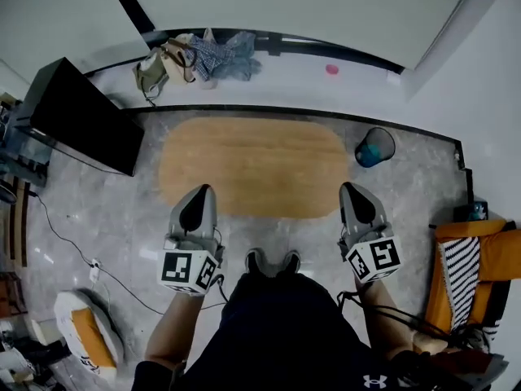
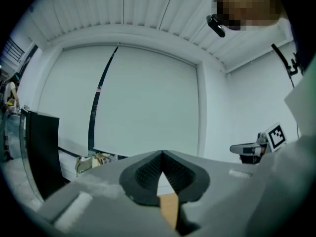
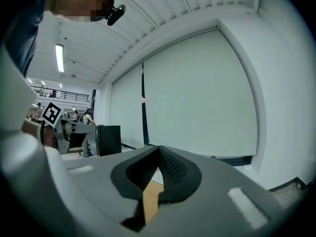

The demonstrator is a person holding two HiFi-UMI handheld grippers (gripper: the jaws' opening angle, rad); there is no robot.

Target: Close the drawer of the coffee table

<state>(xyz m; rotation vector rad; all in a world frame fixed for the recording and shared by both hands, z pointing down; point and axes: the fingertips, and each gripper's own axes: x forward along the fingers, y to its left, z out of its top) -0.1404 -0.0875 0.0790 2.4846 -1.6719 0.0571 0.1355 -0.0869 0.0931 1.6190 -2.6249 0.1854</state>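
Observation:
The coffee table [image 1: 252,167] is a low oval with a light wooden top, straight ahead of me in the head view; no drawer shows from above. My left gripper [image 1: 199,191] is held level over the table's near left edge, shut with nothing in it. My right gripper [image 1: 351,188] hangs over the near right edge, also shut and empty. In the left gripper view the left gripper [image 2: 162,155] has its dark pads meeting, and a sliver of the wooden top [image 2: 169,207] shows below. The right gripper [image 3: 158,148] looks the same, pads together above a strip of the wooden top [image 3: 150,201].
A black cabinet [image 1: 81,116] stands to the table's left. A blue bin [image 1: 374,147] sits by its far right end. Bags and clothes [image 1: 199,59] lie by the far wall. An orange chair [image 1: 476,267] is at my right, and a cable [image 1: 73,247] runs across the floor at left.

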